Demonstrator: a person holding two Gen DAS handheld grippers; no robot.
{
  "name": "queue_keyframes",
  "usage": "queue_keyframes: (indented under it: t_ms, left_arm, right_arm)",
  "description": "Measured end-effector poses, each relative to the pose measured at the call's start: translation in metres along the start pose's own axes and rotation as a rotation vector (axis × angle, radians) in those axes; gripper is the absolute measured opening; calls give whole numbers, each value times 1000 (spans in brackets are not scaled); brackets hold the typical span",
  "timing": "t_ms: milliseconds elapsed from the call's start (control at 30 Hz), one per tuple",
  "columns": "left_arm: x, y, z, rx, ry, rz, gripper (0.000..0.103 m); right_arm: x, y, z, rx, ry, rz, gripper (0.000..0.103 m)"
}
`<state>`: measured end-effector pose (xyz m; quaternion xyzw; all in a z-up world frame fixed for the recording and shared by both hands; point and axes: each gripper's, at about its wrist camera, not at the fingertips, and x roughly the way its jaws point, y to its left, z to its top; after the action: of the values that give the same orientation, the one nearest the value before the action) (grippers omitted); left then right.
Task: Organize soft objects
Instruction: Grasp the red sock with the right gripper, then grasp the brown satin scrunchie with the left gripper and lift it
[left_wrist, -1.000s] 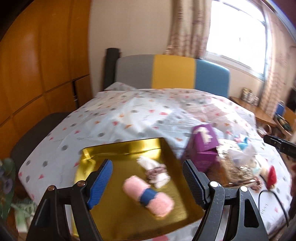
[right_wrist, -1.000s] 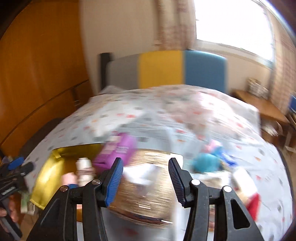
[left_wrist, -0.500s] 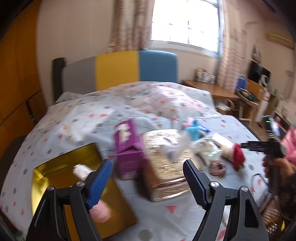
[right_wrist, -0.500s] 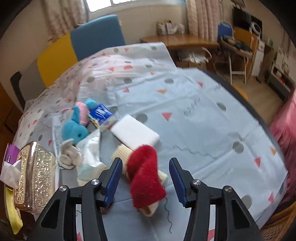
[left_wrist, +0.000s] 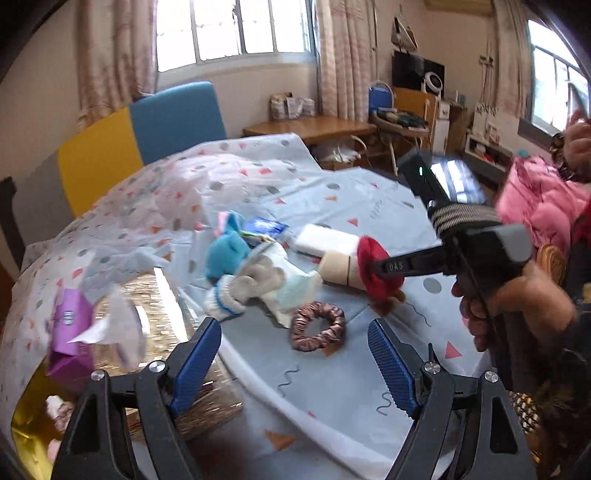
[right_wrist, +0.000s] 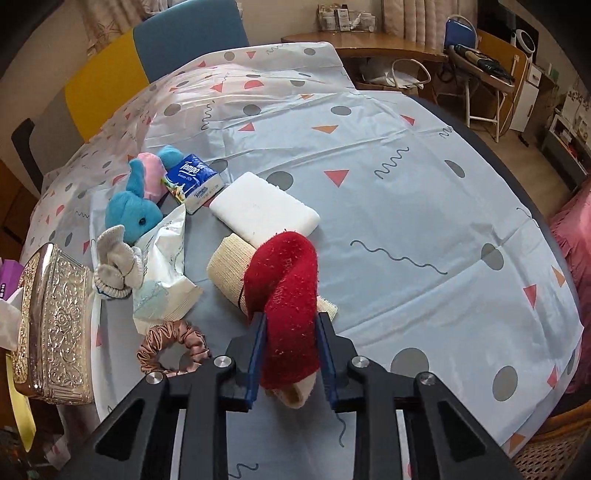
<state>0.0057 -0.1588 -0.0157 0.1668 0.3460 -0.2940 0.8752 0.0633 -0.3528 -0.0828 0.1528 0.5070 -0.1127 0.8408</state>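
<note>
right hand-held gripper (right_wrist: 290, 343) – just closed on red sock (right_wrist: 286, 295) | scrunchie (right_wrist: 171, 343) beside

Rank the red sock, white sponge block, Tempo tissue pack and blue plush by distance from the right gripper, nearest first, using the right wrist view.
1. Red sock: between the right gripper's pads.
2. White sponge block: just beyond the sock.
3. Tempo tissue pack: farther, upper left.
4. Blue plush: far left; too close to the pack to call.

On the bed lie one red sock (right_wrist: 286, 295), one cream sock (right_wrist: 229, 267), one grey sock (right_wrist: 116, 264), one blue plush elephant (right_wrist: 131, 210), one white sponge block (right_wrist: 264, 210), one tissue pack (right_wrist: 194, 181), one white wipes pouch (right_wrist: 164, 266), one pink scrunchie (right_wrist: 171, 341), one ornate gold box (right_wrist: 55, 317) and one purple box (left_wrist: 68, 332).
</note>
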Motion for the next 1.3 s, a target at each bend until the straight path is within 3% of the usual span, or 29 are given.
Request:
queue_keyframes:
  t_ms: [267,733,967,1000,1033,1067,1133,1300]
  left_arm:
    - [73,-14,-10,-24,130,23,82]
    - [98,-17,-19,-35,175,-6,84]
    - [134,-21,-12,-5,225,28,85]
    - [139,-20,-13,-16,234,27,74]
    - [144,-18,-14,-32,258,11,49]
    - [146,-15,-16,-55,264,-24,43]
    - [142,-16,-17,-61,251,-21,18]
    - [129,-13,-25,-69,242,-46,16]
  right_arm:
    - [-5,-3,4,9,-32,27,24]
    - [-13,-31,8,144,-71,19,23]
    - [-9,-30,9,142,-61,17,23]
    - [-9,-30,8,144,-61,17,23]
    - [-9,-31,9,147,-62,17,23]
    - [-9,-32,9,150,-63,16,23]
    - [-10,-34,9,159,-72,18,23]
    - [-20,-34,10,165,-130,42,21]
